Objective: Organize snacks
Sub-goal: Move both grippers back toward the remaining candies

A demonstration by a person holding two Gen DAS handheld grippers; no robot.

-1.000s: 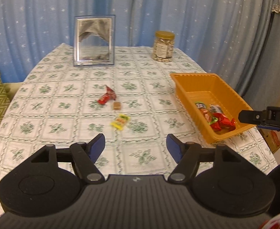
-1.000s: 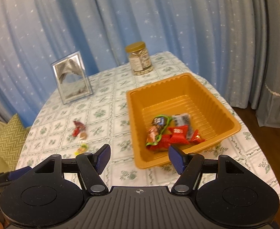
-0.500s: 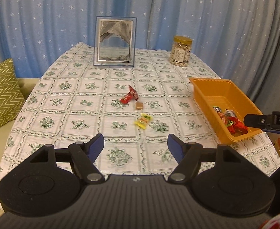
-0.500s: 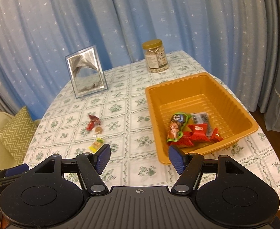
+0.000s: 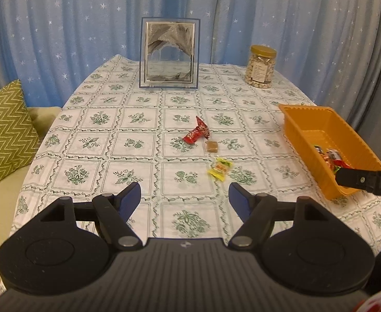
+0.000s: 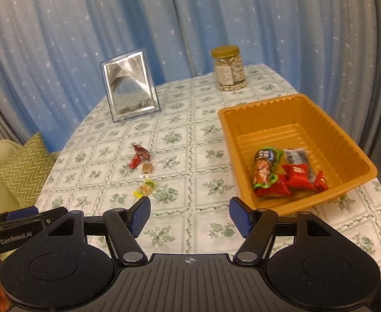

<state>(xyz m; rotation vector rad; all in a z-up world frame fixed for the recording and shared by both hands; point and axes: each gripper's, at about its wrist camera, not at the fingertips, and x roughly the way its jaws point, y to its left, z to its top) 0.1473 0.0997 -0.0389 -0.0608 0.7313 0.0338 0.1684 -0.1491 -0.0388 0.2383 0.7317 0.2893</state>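
Three loose snacks lie mid-table: a red wrapped candy (image 5: 197, 133) (image 6: 139, 155), a small brown caramel (image 5: 212, 146) (image 6: 147, 167) and a yellow candy (image 5: 219, 169) (image 6: 144, 187). An orange tray (image 5: 300, 122) (image 6: 281, 109) at the right holds several wrapped snacks (image 6: 281, 173). My left gripper (image 5: 184, 199) is open and empty, above the table's near edge, short of the yellow candy. My right gripper (image 6: 189, 215) is open and empty, near the tray's front left corner. Its body also shows at the right of the left wrist view (image 5: 367, 179).
A silver picture frame (image 5: 169, 56) (image 6: 130, 85) stands at the back of the table. A jar of nuts (image 5: 261, 67) (image 6: 229, 69) stands at the back right. A green zigzag cushion (image 5: 5, 130) lies left of the table. Blue starred curtains hang behind.
Both grippers have pulled back and swung left, so the table looks farther away and the tray has shifted right in both views. Both stay open and empty. The snacks have not moved.
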